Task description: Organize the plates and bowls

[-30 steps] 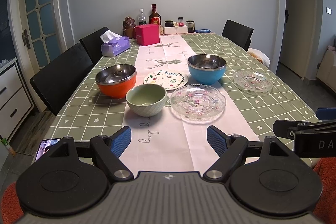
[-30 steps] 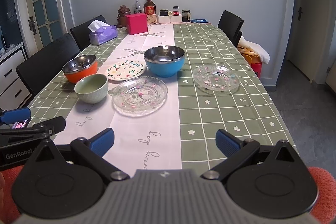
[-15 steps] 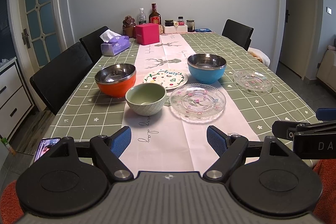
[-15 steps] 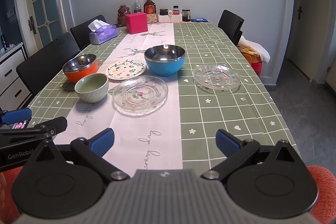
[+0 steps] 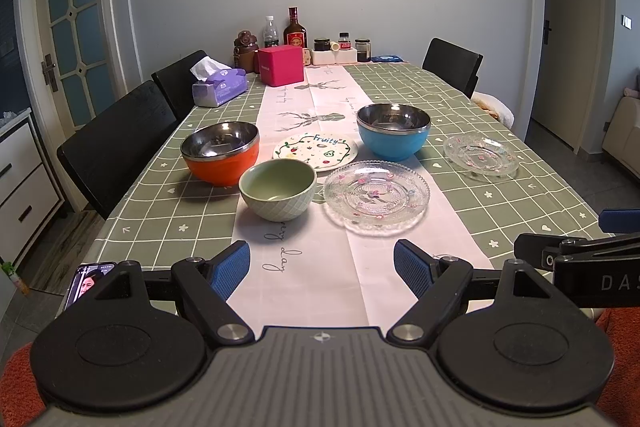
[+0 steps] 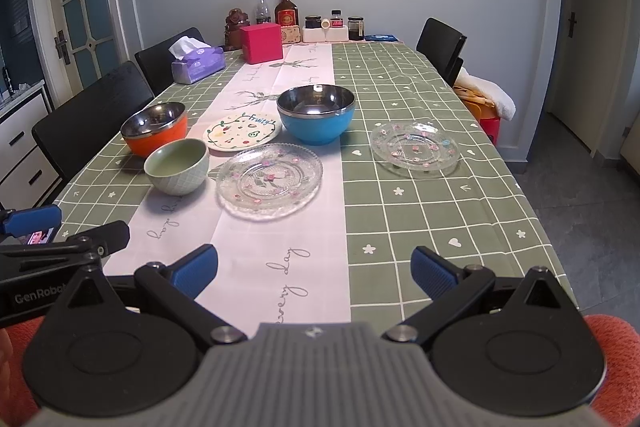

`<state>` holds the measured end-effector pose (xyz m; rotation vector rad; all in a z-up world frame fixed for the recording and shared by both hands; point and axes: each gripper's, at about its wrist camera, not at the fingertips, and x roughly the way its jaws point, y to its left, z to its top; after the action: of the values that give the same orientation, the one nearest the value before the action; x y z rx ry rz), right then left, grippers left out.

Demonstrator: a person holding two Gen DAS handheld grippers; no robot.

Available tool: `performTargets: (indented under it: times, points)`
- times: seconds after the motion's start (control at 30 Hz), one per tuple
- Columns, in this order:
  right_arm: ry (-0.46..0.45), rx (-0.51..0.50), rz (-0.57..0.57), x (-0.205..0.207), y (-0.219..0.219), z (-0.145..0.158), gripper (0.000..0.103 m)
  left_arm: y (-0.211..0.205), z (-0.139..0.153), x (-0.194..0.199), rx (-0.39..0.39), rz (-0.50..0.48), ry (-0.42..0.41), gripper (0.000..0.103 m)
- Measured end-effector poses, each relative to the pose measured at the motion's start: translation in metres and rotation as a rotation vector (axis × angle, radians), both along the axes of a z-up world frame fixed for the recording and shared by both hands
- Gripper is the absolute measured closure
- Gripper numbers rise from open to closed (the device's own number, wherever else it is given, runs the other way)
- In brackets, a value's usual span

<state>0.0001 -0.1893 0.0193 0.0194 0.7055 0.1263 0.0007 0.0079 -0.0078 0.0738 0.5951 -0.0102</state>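
Little has shifted since a second ago: in the right wrist view the dishes are seen very slightly lower and nearer; the left wrist view is nearly unchanged. The left tool (image 5: 322, 269) is held wide open and empty above the near end of the table (image 5: 520, 195). The right tool (image 6: 314, 269) is likewise spread wide, nothing gripped.

On the table are found an orange bowl (image 5: 221, 158), a green bowl (image 5: 278, 190), a "Fruity" plate (image 5: 315, 151), a blue bowl (image 5: 393, 136), a glass plate (image 5: 376, 195) just right of the green bowl, and a second glass plate (image 5: 481, 155) set apart to the right. All are separate, none stacked.

A phone (image 5: 86, 283) at the table's near left edge is shown clearly only in the left view. A white cloth (image 6: 486, 95) on the far right chair is seen more fully in the right view.
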Motion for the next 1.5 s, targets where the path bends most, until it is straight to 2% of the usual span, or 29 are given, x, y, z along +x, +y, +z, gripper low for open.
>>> performTargets:
  times: [1.27,1.5]
  points:
    - [0.02,0.0,0.0,0.004,0.002,-0.004,0.003,0.0,-0.001,0.0,-0.003,-0.001,0.0,0.007]
    - [0.011,0.036,-0.013,0.007,-0.003,-0.01,0.003,-0.003,-0.004,0.002,-0.002,-0.028,-0.017,0.009]
